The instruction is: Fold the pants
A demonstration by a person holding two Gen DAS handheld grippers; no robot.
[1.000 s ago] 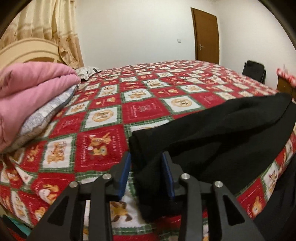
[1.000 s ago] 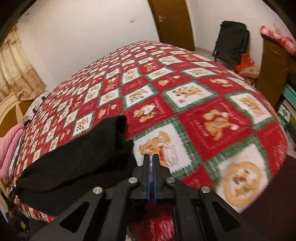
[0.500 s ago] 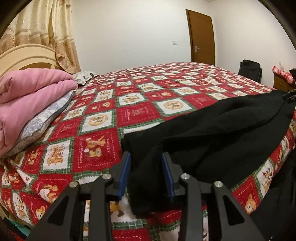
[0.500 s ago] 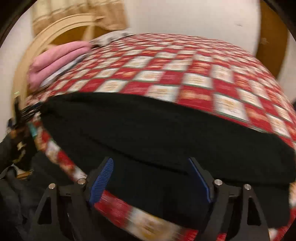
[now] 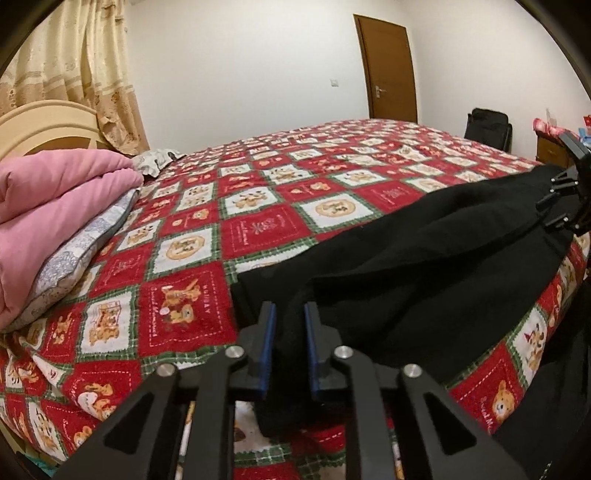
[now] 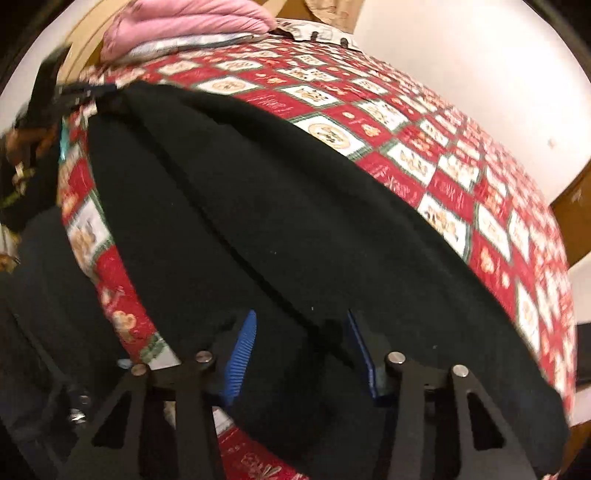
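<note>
Pink blanket [image 5: 55, 206] stacked at headboard end of bed [image 5: 258, 229]. Black pants [image 5: 424, 266] lie along near bed edge. Left tool [image 5: 288, 343] closing, pinching one pants end. Right tool [image 6: 301, 350] closing, cloth between pads, contact unclear.

My left-hand camera sits low at the near edge of the bed [image 5: 258, 192], close over one end of the black pants [image 5: 424, 266], and looks across the red patterned cover toward the far wall and the brown door [image 5: 388, 70], with the pink blanket [image 5: 55, 206] at its left. My right-hand camera hangs very close over the other end of the pants [image 6: 277, 221], tilted steeply down and looking back along them toward the pink blanket [image 6: 184, 18] (its picture is blurred). Both views share the pants, the cover and that blanket, and each catches the other hand's tool at its edge: the right gripper [image 5: 569, 192] at the right in the left view, the left gripper [image 6: 74, 96] at the upper left in the right view.
</note>
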